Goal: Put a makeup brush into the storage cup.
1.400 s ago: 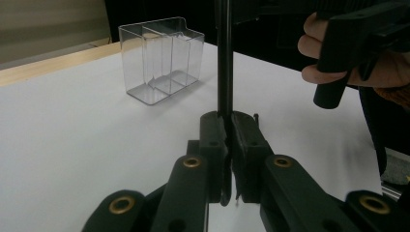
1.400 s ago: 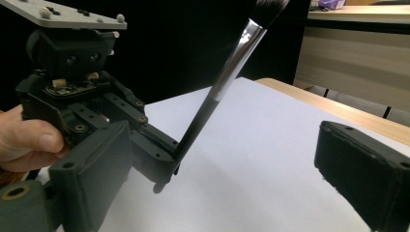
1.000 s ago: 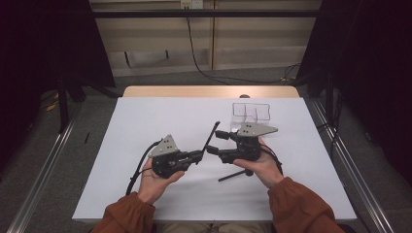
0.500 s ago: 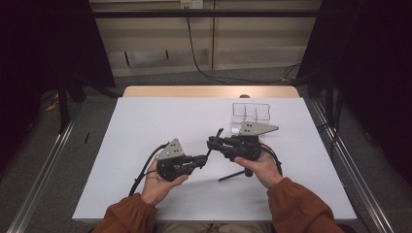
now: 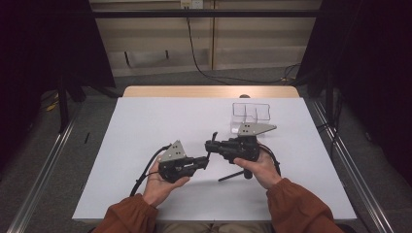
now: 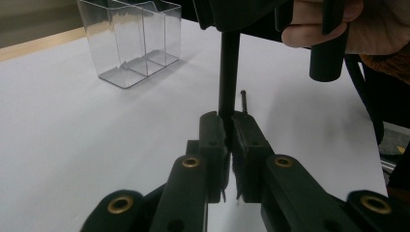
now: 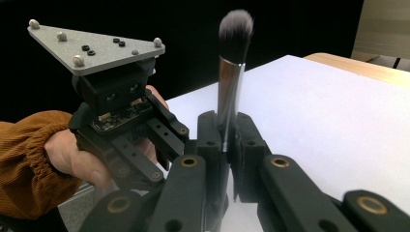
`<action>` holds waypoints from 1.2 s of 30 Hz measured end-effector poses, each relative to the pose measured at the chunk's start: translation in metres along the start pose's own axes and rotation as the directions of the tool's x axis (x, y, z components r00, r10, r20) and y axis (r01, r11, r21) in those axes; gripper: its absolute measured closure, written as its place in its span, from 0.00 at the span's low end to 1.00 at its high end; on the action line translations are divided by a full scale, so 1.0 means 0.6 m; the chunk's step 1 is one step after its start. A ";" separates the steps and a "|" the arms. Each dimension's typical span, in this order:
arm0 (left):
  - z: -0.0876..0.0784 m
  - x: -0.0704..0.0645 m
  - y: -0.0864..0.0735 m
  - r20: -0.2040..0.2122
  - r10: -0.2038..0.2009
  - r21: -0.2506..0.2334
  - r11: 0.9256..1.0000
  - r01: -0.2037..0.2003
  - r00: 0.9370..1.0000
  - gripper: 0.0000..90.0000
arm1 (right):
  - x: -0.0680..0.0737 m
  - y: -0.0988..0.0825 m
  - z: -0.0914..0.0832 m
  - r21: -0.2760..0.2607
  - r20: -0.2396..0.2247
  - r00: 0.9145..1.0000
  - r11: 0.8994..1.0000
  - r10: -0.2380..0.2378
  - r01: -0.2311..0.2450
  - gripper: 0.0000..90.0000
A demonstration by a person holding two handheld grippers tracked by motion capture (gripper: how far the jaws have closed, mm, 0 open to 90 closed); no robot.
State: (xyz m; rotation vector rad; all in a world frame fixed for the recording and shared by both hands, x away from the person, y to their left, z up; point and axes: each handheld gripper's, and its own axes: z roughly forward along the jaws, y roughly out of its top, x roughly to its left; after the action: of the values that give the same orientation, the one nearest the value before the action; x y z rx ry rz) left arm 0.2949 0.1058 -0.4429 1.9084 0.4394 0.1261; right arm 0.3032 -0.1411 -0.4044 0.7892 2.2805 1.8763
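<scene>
A makeup brush (image 5: 214, 137) with a black handle, a silver ferrule and dark bristles stands between the two grippers above the white table (image 5: 145, 121). My left gripper (image 5: 205, 160) is shut on the black handle (image 6: 228, 72); its jaws (image 6: 229, 130) press it from both sides. My right gripper (image 5: 209, 145) has just been closing and is now shut on the brush (image 7: 232, 58) at the ferrule, with the bristles standing up beyond the jaws (image 7: 226, 130). The two grippers face each other tip to tip, each held in a hand.
A clear plastic box (image 5: 250, 112) with compartments stands upright at the back right of the table (image 6: 130, 43). A thin black stick (image 5: 232, 175) lies on the table under the right hand (image 6: 244, 100). Dark floor and metal rails flank the table.
The right gripper's jaws have closed onto the brush that the left gripper held. The left hand has shifted slightly toward the near edge, and the brush now stands steeper.
</scene>
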 end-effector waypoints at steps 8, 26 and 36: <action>-0.001 0.003 -0.002 -0.009 -0.019 -0.012 1.000 0.019 1.000 0.86 | 0.001 0.004 -0.005 -0.017 0.004 1.000 1.000 -0.010 0.010 0.94; -0.023 0.007 0.006 -0.089 -0.076 -0.048 0.996 0.072 0.993 0.56 | 0.002 0.007 -0.009 -0.034 0.017 1.000 0.999 -0.023 0.024 0.94; -0.035 0.008 0.007 -0.147 -0.100 -0.058 0.994 0.092 0.984 0.22 | 0.002 0.011 -0.015 -0.036 0.029 0.999 0.999 -0.031 0.032 0.94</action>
State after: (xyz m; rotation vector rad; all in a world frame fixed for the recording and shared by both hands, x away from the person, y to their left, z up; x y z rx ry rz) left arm 0.2941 0.1247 -0.4318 1.8312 0.6234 0.2159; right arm 0.3009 -0.1479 -0.3959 0.7654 2.2217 1.8759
